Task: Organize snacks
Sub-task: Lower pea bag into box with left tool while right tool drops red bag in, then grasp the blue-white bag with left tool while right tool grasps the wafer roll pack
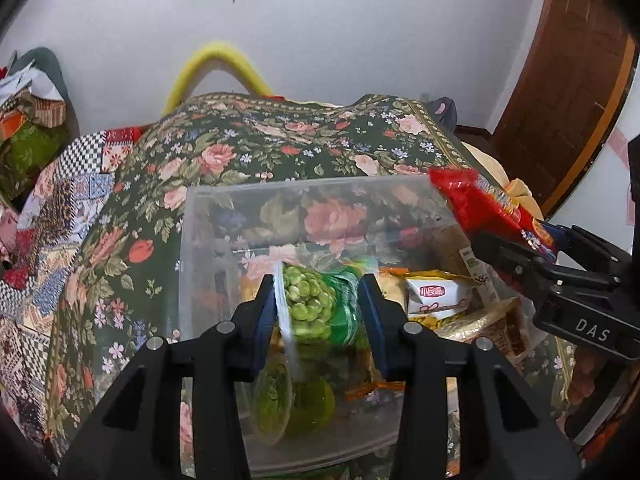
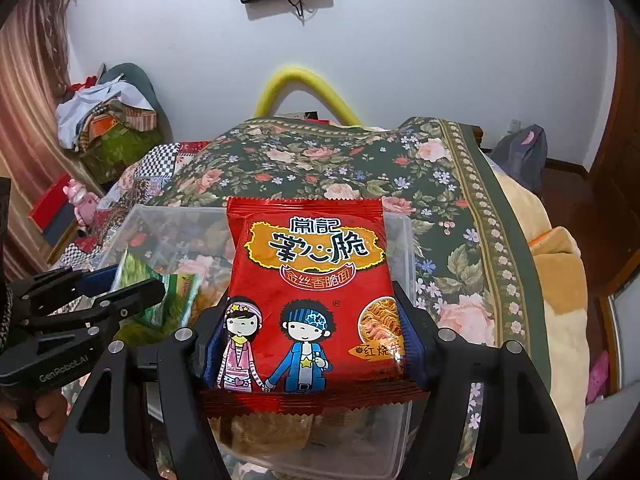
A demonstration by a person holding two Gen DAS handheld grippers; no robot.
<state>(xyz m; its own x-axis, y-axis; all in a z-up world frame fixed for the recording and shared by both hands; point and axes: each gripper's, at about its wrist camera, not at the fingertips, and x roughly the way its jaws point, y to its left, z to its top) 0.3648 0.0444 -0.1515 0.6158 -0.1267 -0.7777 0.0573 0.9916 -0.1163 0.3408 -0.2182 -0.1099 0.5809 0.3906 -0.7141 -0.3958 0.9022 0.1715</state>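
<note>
A clear plastic bin point(image 1: 208, 216) sits on a floral cloth. My left gripper point(image 1: 320, 304) is shut on a green pea snack bag point(image 1: 316, 304) and holds it inside the bin, above other snacks. In the right wrist view the left gripper point(image 2: 128, 284) and its green bag point(image 2: 160, 296) are at the left. My right gripper point(image 2: 312, 344) is shut on a red noodle snack packet point(image 2: 312, 280), held over the bin point(image 2: 404, 248). In the left wrist view the red packet point(image 1: 480, 204) and right gripper point(image 1: 532, 248) are over the bin's right rim.
Inside the bin lie a white-and-yellow packet point(image 1: 436, 300), a golden packet point(image 1: 488, 324) and an orange wrapper point(image 1: 372, 388). The floral cloth point(image 1: 280, 140) covers the surface. A patchwork quilt point(image 1: 60, 208) lies left, a wooden door point(image 1: 568, 92) right.
</note>
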